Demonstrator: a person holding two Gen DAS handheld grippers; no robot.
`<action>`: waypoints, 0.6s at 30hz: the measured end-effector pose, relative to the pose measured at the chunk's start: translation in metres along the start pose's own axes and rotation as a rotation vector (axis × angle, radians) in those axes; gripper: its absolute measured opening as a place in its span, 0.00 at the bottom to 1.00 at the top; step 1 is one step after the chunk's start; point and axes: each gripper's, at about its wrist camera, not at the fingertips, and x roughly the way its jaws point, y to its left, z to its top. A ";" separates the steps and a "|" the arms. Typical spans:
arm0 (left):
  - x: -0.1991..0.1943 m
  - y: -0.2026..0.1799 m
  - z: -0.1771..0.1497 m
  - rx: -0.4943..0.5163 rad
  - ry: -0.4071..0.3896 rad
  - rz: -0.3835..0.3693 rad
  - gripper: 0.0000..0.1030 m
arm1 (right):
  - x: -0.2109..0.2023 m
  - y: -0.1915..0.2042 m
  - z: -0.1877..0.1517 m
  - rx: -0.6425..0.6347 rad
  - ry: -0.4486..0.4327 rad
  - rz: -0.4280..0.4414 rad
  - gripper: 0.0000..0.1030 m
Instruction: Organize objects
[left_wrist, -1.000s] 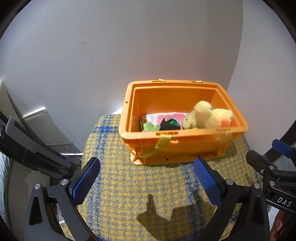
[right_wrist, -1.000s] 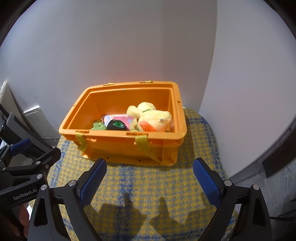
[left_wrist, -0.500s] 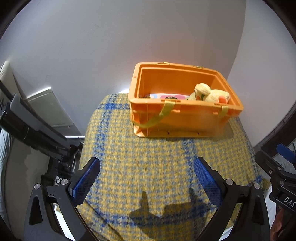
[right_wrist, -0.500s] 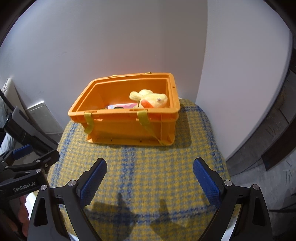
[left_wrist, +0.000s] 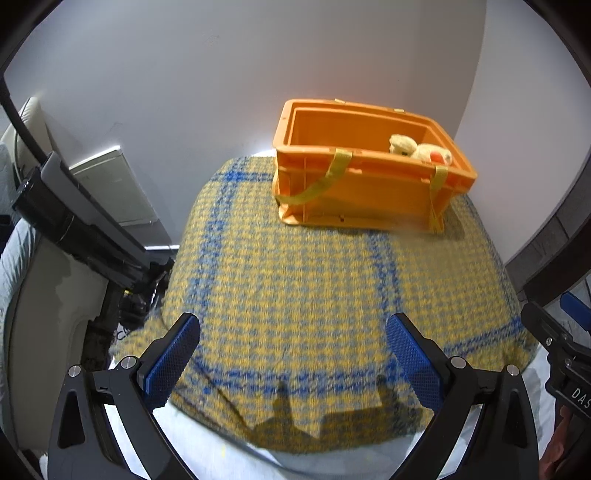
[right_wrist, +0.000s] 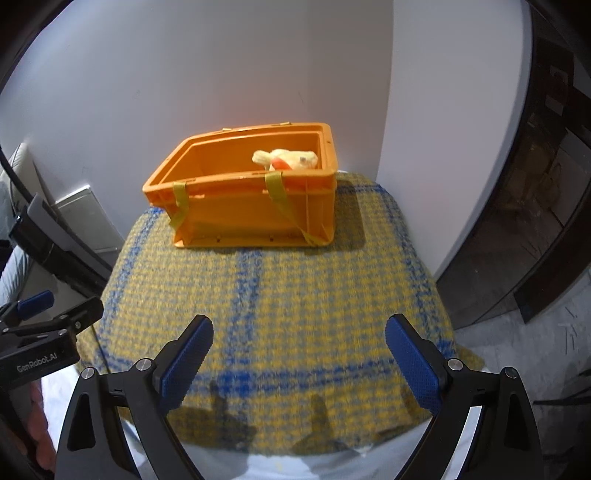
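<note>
An orange plastic crate (left_wrist: 369, 192) (right_wrist: 255, 210) stands at the far end of a yellow and blue checked cloth (left_wrist: 314, 295) (right_wrist: 277, 302), against the white wall. A yellow plush duck (left_wrist: 421, 149) (right_wrist: 288, 159) pokes above its rim; anything else inside is hidden by the near wall. My left gripper (left_wrist: 293, 354) is open and empty, over the cloth's near edge. My right gripper (right_wrist: 299, 354) is open and empty too, beside it.
White walls form a corner behind the crate (right_wrist: 384, 110). A black stand and cables (left_wrist: 85, 229) sit left of the table. A dark wooden frame (right_wrist: 546, 221) and grey floor lie to the right. The right gripper shows in the left wrist view (left_wrist: 561, 354).
Both grippers have pulled back and away from the crate, so it looks smaller and farther. The cloth's near edge has come into view. Jaws stay open.
</note>
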 end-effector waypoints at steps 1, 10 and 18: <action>-0.001 0.000 -0.005 -0.002 0.009 0.002 1.00 | -0.002 -0.001 -0.004 0.001 -0.001 0.000 0.92; -0.007 0.006 -0.032 -0.016 0.035 0.047 1.00 | -0.005 -0.004 -0.025 0.014 0.029 -0.005 0.92; -0.007 0.003 -0.039 0.003 0.051 0.055 1.00 | -0.004 -0.003 -0.035 0.012 0.044 -0.003 0.92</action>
